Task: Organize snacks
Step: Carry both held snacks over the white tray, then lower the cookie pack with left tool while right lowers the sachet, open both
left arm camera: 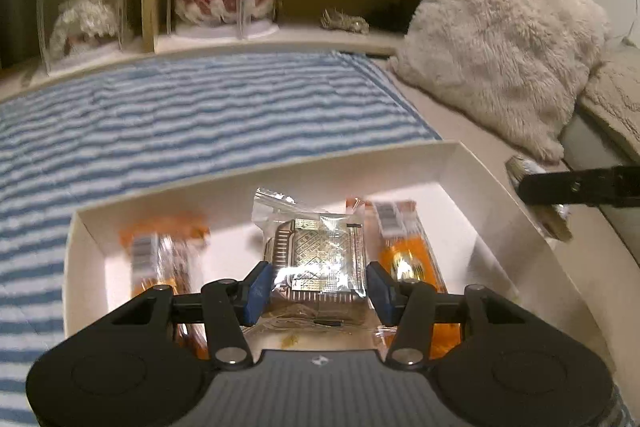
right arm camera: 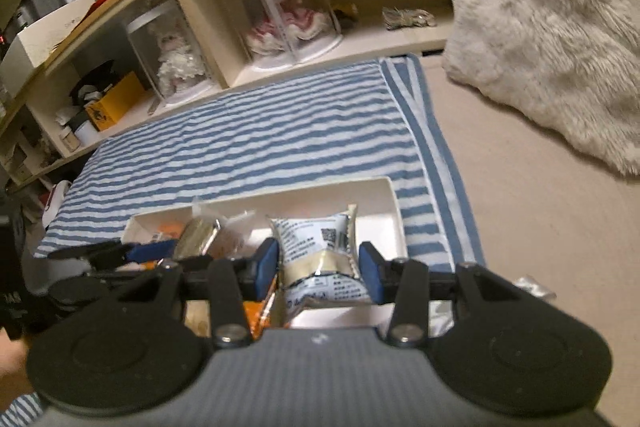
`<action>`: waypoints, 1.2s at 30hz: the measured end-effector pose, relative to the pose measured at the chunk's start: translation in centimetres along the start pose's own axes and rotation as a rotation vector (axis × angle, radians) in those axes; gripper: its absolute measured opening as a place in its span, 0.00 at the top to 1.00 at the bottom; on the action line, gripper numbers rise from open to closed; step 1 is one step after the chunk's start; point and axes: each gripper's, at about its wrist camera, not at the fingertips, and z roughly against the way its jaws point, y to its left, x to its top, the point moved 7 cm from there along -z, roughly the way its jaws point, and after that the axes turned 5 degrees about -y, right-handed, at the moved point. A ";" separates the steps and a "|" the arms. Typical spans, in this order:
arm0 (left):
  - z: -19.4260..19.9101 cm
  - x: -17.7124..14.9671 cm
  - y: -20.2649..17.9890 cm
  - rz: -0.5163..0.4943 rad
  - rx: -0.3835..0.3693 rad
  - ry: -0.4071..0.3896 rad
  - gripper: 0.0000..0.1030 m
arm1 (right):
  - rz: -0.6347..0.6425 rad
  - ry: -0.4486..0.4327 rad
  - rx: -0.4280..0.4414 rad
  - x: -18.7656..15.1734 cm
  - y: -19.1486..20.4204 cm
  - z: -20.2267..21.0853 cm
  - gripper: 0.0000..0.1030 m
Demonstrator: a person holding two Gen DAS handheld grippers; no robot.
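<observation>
Two orange packets (left arm camera: 412,247) already lie in the white box (left arm camera: 280,167) on the striped blanket (left arm camera: 180,115); the left gripper (left arm camera: 316,291), jaws clamped on a clear-wrapped snack (left arm camera: 316,251), and the right gripper (right arm camera: 318,269), jaws clamped on a white pouch (right arm camera: 320,247), both tilt down toward 12 o'clock over it, releases seemingly pending.

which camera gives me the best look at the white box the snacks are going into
The left wrist view. The white box fills it, with all four walls, the floor and two orange packets inside. The right wrist view shows only its far wall and right corner; the held pale snack packet and the gripper hide the rest.
</observation>
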 end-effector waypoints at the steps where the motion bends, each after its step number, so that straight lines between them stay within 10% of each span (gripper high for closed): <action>1: 0.2 -0.2 -0.1 -0.001 -0.006 0.006 0.48 | -0.001 0.003 0.000 0.0 0.0 -0.3 0.51; 14: -0.5 1.1 1.6 0.078 0.045 0.047 0.47 | 0.038 0.028 -0.072 -0.7 0.8 -2.9 0.48; 18: 0.7 1.5 1.7 0.062 0.043 0.014 0.18 | 0.034 0.031 -0.125 -0.8 0.7 -3.0 0.37; 24: 2.5 2.3 1.8 0.083 0.031 0.010 0.04 | 0.045 0.056 -0.160 -1.2 0.3 -2.5 0.26; 36: 5.8 1.7 1.3 0.079 0.013 0.049 0.00 | 0.070 0.090 -0.178 -1.6 1.5 -0.2 0.12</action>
